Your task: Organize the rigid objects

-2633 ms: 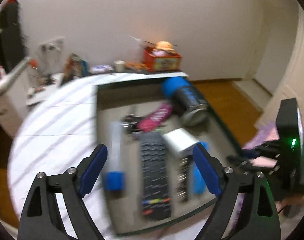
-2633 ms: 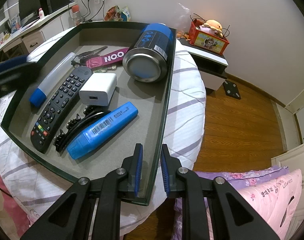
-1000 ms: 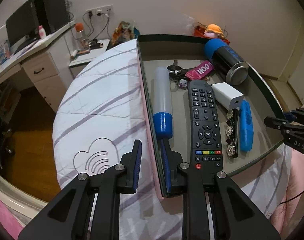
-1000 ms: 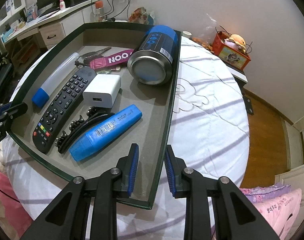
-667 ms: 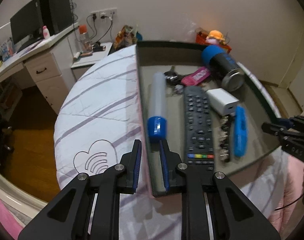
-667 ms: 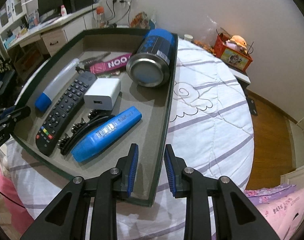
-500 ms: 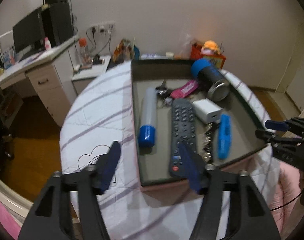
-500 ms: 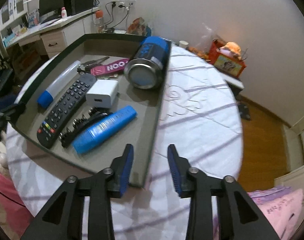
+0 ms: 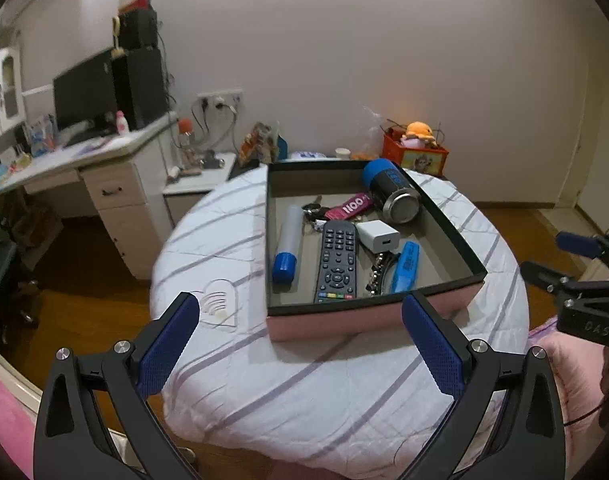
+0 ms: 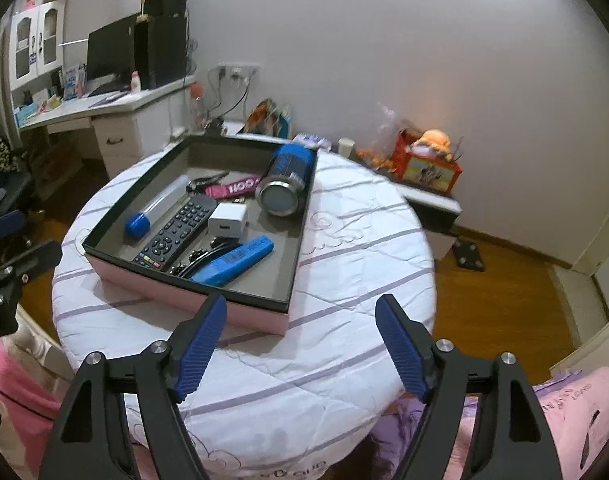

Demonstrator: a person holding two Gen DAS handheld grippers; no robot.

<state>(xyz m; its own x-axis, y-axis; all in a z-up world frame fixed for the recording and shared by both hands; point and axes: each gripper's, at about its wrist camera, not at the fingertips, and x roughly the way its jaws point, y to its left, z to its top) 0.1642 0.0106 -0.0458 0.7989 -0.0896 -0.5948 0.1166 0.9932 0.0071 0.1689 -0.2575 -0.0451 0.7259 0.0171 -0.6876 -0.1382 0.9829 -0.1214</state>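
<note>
A shallow pink box (image 9: 368,317) (image 10: 192,294) with a dark rim rests on the round white table (image 9: 336,384) (image 10: 344,320). Inside lie a black remote (image 9: 338,260) (image 10: 175,230), a clear tube with a blue cap (image 9: 287,244) (image 10: 154,205), a white charger (image 9: 378,235) (image 10: 227,219), a blue marker (image 9: 406,261) (image 10: 234,261), a black hair clip (image 9: 375,278), a pink tag with keys (image 9: 350,205) (image 10: 234,187) and a blue can (image 9: 391,190) (image 10: 287,183) on its side. My left gripper (image 9: 300,312) hangs before the box's near wall, jaws opening, nothing between them. My right gripper (image 10: 302,312) sits off the box's near right corner, jaws opening and empty.
A white desk (image 9: 96,168) with a monitor (image 9: 84,96) stands at the left, a low cabinet (image 9: 200,178) behind the table. A red box with a plush toy (image 9: 416,148) (image 10: 428,164) sits at the back. Wooden floor (image 10: 504,292) surrounds the table; pink bedding (image 10: 576,408) lies near right.
Both grippers let go of the box's rim, opened wide and pulled back and up. The box now rests on the table, farther from both cameras.
</note>
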